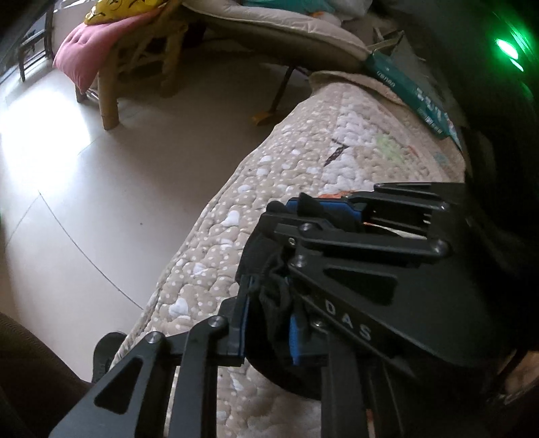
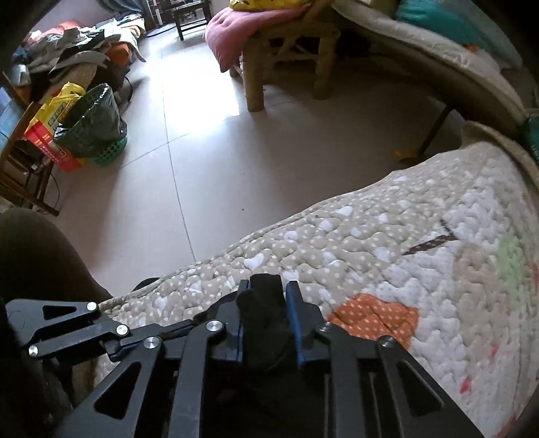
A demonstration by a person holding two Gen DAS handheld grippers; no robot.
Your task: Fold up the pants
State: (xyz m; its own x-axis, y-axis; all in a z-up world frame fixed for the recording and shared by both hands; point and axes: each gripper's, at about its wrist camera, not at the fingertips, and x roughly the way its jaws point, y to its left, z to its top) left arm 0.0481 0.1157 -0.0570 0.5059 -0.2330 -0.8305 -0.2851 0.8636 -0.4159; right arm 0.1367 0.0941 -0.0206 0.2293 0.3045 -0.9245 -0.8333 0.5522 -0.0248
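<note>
Quilt (image 2: 387,242) under black pants (image 2: 266,320), bin (image 2: 96,124) aside

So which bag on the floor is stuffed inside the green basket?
The black bag. It lines the green basket, while the yellow bag stands loose beside it, on the left in the right wrist view.

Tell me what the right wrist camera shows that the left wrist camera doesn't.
Only the right wrist view shows the green mesh waste basket with its black liner, the yellow and red shopping bag beside it and the heap of clothes behind.

Only the left wrist view shows the teal cardboard box and a green light.

Both show the beige dotted quilt, the pink cushion on the wooden stool, and each gripper, right and left, shut on black pants fabric.
</note>
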